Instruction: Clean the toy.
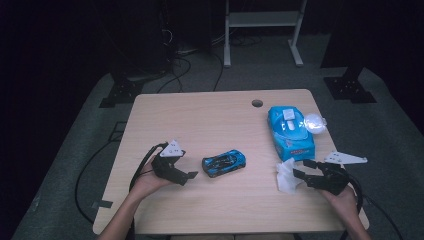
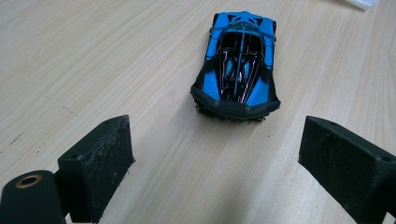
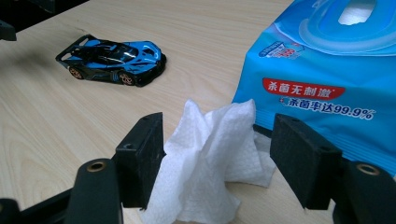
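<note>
Dark room, light wood table [image 1: 210, 115], cables on the floor beyond.

Near right: right gripper [image 1: 298, 174] jaws spread, straddling a crumpled white wipe [image 3: 210, 154] that stands up between them; left pad looks to be touching it, not yet pinched. Wipe is soft and near weightless, and probably damp. Pinch the raised fold mid-height, expect it to drape and cling.

Near left: left gripper [image 1: 190, 176] jaws wide apart, empty, aimed at the blue toy car [image 2: 238, 65] just ahead at table centre. Car is rigid, light, glossy and on wheels, so it could roll; clamp across the body sides.

Farther right: blue wipes pack [image 1: 290, 131], lid flipped up, with a crumpled clear wrapper [image 1: 315, 122] just beside it.
</note>
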